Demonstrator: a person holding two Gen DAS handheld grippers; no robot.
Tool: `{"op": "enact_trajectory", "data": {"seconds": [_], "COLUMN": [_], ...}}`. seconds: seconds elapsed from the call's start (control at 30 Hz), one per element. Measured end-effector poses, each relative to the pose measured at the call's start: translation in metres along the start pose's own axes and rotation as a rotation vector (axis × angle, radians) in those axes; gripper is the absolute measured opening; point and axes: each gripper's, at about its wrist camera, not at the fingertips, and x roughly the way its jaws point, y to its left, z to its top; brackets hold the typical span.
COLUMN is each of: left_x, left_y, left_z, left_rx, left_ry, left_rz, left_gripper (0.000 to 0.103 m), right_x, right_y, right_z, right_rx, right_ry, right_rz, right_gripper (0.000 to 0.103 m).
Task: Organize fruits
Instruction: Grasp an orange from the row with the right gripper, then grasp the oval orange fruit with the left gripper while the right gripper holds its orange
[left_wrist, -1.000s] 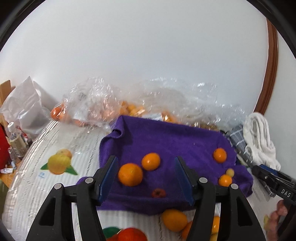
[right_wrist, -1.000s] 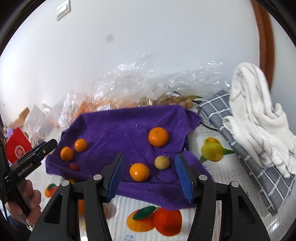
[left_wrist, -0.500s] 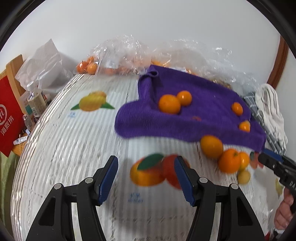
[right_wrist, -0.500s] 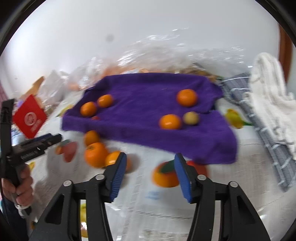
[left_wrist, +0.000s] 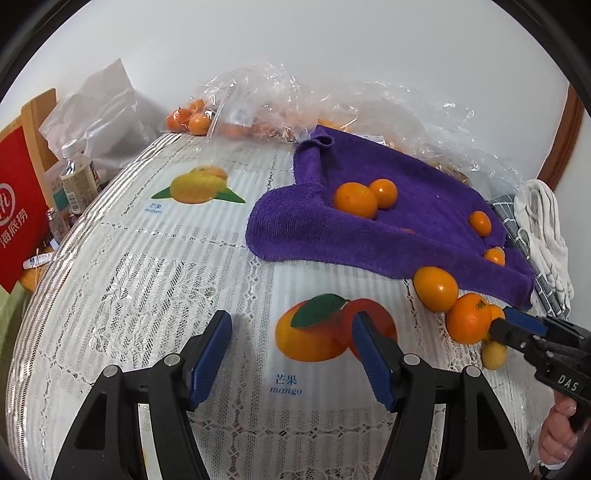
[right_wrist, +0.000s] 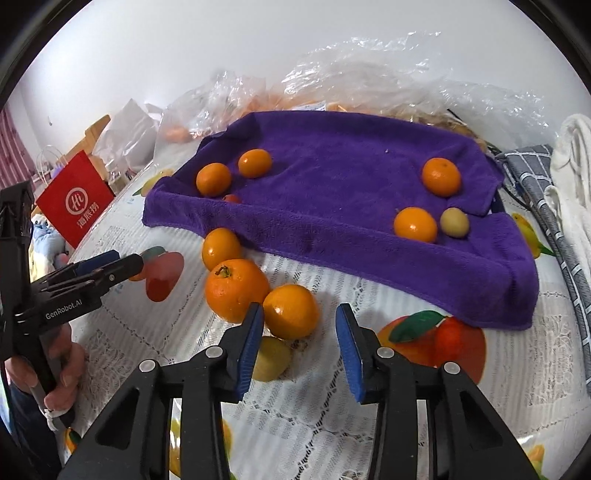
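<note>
Purple towel (right_wrist: 332, 192) is lying on the tablecloth (left_wrist: 147, 280) carrying several oranges; right gripper (right_wrist: 299, 336) jaws are closing — not yet pressing the near orange (right_wrist: 291, 311) off the towel's edge; left gripper (left_wrist: 291, 350) is spreading — nothing between

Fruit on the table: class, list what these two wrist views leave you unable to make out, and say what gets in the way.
- Small red fruit, right wrist view: mostly hidden by a fold of the purple towel; kind unclear.
- Yellow fruit, right wrist view: partly covered by the right gripper, whose jaws are closing, and an orange.
- Fruit in plastic bags, left wrist view: blurred by crinkled film; count unclear.
</note>
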Motion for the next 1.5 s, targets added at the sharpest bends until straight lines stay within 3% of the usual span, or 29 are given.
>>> {"op": "enact_trajectory", "data": {"seconds": [0.23,0.53,0.63,0.8,0.9,0.97,1.07,1.13,1.27,1.5], "left_x": [0.001,0.004,0.007,0.008,0.008,0.007,0.003,-0.002,-0.013,-0.017], "left_y": [0.0,-0.009,-0.013,-0.014,-0.014,-0.014,-0.011,-0.008,-0.015,-0.054], "left_z": [0.0,-0.001,-0.001,-0.002,-0.003,-0.003,-0.003,-0.004,-0.002,0.014], "left_rx": [0.001,0.057,0.085,0.098,0.102,0.101,0.078,0.06,0.081,0.065], "left_ry": [0.004,0.029,0.043,0.047,0.047,0.044,0.029,0.008,-0.04,-0.013], "left_rz": [-0.005,0.016,0.024,0.033,0.036,0.035,0.011,-0.014,-0.064,-0.19], "left_gripper": [0.068,0.08,0.084,0.085,0.085,0.085,0.083,0.082,0.07,0.069], "right_x": [0.001,-0.035,-0.04,-0.033,-0.033,-0.029,-0.019,-0.018,-0.027,-0.043], "right_y": [0.001,-0.024,-0.033,-0.04,-0.041,-0.044,-0.042,-0.044,-0.054,-0.076], "right_z": [0.001,-0.009,-0.018,-0.029,-0.031,-0.03,-0.031,-0.034,-0.038,-0.038], "right_rx": [0.011,0.052,0.051,0.062,0.061,0.077,0.062,0.057,0.096,0.12], "right_ry": [-0.012,-0.085,-0.074,-0.045,-0.065,-0.049,-0.016,-0.019,-0.052,-0.119], "right_rz": [0.027,-0.087,-0.135,-0.143,-0.145,-0.145,-0.161,-0.178,-0.148,-0.165], "right_gripper": [0.033,0.033,0.033,0.033,0.034,0.041,0.044,0.037,0.035,0.035]}}
